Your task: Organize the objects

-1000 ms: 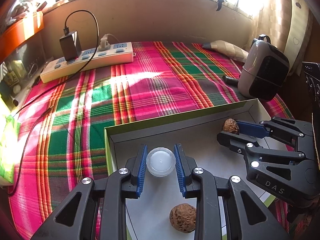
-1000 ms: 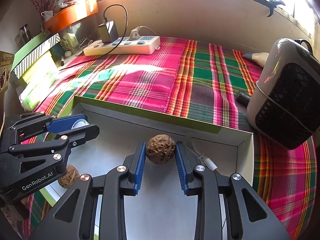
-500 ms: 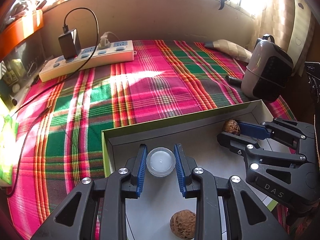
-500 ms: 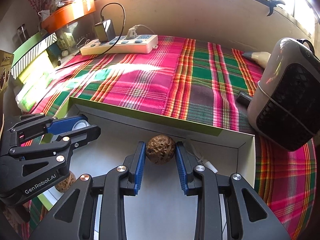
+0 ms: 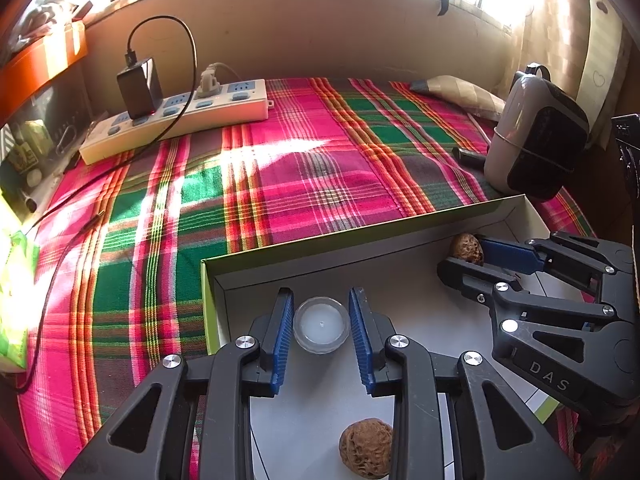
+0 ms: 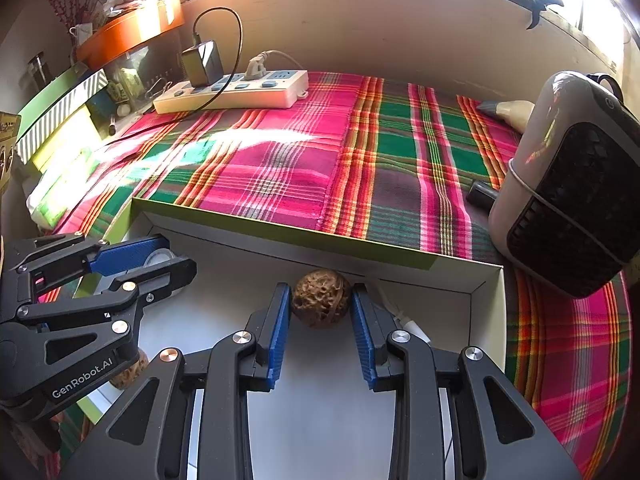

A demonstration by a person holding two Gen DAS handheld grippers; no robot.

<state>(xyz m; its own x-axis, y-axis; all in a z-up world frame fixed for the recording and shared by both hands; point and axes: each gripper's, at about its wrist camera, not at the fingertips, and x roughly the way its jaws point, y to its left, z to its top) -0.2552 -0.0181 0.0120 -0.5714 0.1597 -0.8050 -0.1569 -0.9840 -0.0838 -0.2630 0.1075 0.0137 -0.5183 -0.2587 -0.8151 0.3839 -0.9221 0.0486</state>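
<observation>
A small clear cup of white wax [image 5: 320,324] stands on the floor of the open white box [image 5: 360,248], near its left wall. My left gripper [image 5: 321,312] has it between its blue pads; the jaws are opening, and the pads still touch the cup's sides. At the box's far wall, my right gripper [image 6: 321,308] is shut on a brown walnut [image 6: 322,303]. In the left wrist view, the right gripper [image 5: 470,258] and this walnut [image 5: 466,249] show at the right. A second walnut [image 5: 366,450] lies loose on the box floor under my left gripper.
The box sits on a pink and green plaid cloth [image 5: 280,184]. A white power strip [image 5: 176,120] with a black charger and cables lies at the back left. A grey fan heater [image 6: 572,208] stands just right of the box. A white cable end [image 6: 400,316] lies inside the box.
</observation>
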